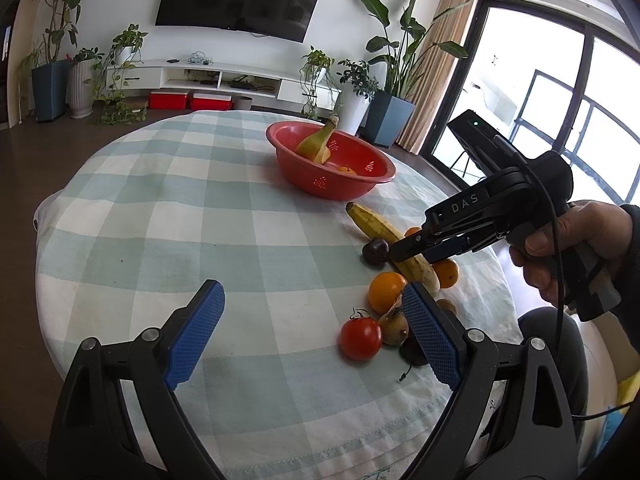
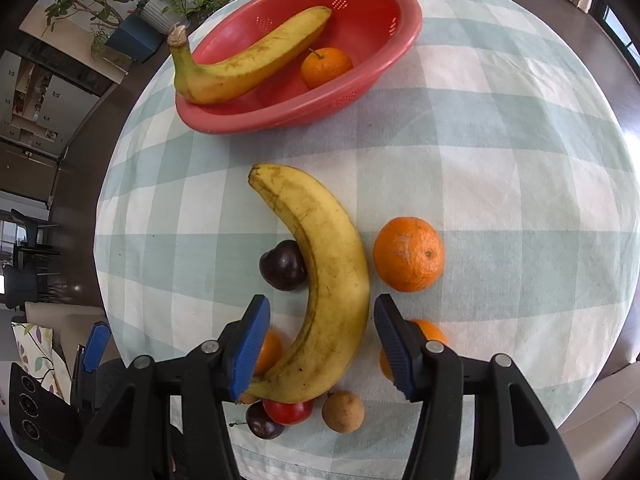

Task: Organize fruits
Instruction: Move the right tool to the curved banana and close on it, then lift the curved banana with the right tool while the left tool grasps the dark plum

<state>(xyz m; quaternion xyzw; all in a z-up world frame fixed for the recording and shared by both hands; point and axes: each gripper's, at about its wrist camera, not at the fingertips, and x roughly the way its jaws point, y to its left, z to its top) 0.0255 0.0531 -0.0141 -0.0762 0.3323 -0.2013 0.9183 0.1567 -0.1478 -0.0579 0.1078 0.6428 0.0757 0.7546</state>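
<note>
- A round counter [image 2: 500, 152] is covered with a pale green and white checked cloth.
- Toward twelve o'clock in the right wrist view sits a red plastic colander bowl [image 2: 380, 68] with perforated walls.
- Inside the bowl a long yellow banana [image 2: 248, 64] leans with its stem over the rim at ten o'clock, and a small orange tangerine [image 2: 326, 67] lies beside it.
- At the centre of the same view a second, speckled yellow banana [image 2: 328, 280] lies on the cloth, curving from eleven o'clock down to six o'clock.
- The right claw [image 2: 322, 344] has its blue ribbed pads on either side of this banana's lower half. The jaws are partly closed around it; the right-hand pad stands just clear of the peel, and I cannot tell whether the left-hand pad touches.
- A dark purple plum [image 2: 282, 266] touches the banana's inner curve at nine o'clock.
- A large orange [image 2: 408, 254] rests just beside the banana at three o'clock.
- At six o'clock, under the banana's end, sit a red tomato [image 2: 288, 412], another dark plum [image 2: 262, 424] and a small round brown fruit [image 2: 343, 412]; two more oranges are partly hidden behind the pads.
- The left claw [image 1: 312, 332] is spread wide, with nothing between its pads, over bare cloth near the fruit pile.
- A person's hand [image 1: 568, 252] holds the right claw's black handle at three o'clock in the left wrist view.
</note>
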